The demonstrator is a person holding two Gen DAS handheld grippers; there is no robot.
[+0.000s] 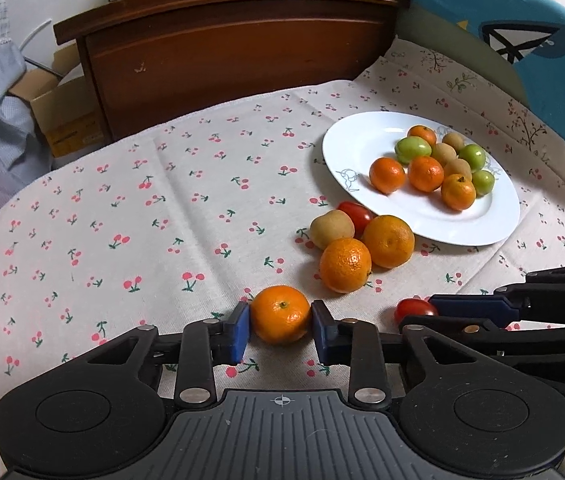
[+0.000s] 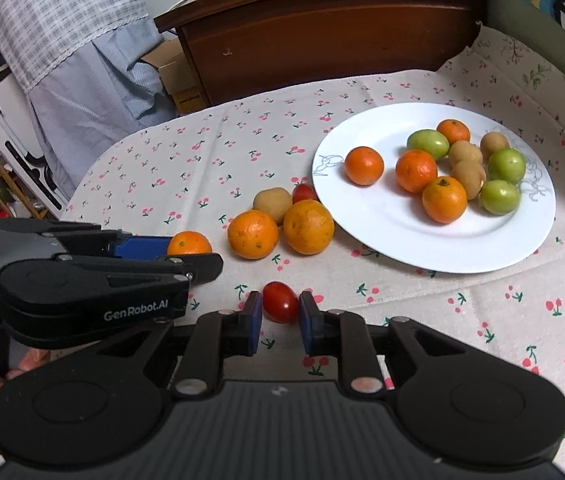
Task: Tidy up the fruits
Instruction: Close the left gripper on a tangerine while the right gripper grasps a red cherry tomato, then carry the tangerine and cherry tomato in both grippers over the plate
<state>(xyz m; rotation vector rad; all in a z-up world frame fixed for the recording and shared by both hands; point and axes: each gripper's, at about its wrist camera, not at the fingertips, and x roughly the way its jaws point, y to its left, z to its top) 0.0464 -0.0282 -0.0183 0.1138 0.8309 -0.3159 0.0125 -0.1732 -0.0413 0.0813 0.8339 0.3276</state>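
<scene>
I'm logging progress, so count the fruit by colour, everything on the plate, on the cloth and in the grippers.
Orange: 7
Green: 3
Tan-brown: 4
Red: 2
Total: 16
</scene>
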